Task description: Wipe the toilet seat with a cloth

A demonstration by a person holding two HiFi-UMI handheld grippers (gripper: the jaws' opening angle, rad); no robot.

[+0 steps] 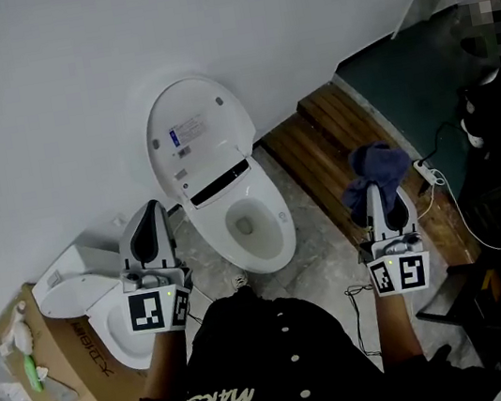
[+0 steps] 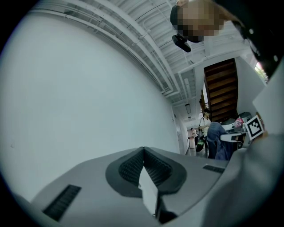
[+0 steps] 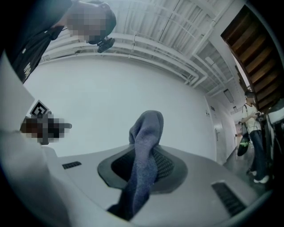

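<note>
The right claw [image 1: 379,192] pinches blue cloth [image 1: 378,164] — toilet-lid label [image 1: 182,141] illegible.

Glossy white toilet [image 1: 236,197] against a plain white wall [image 1: 44,105]. Dusty blue cloth [image 1: 373,167] — a touch greyer in the right gripper view. Pale grey left gripper [image 1: 149,210] and right gripper [image 1: 382,190], black ribbed pads [image 3: 166,166] inside, black-and-white square markers on the cubes. Mottled grey floor [image 1: 322,259], warm brown planked step [image 1: 318,150], tan cardboard box [image 1: 65,369]. Black shirt [image 1: 257,355] — dotted with white buttons.
</note>
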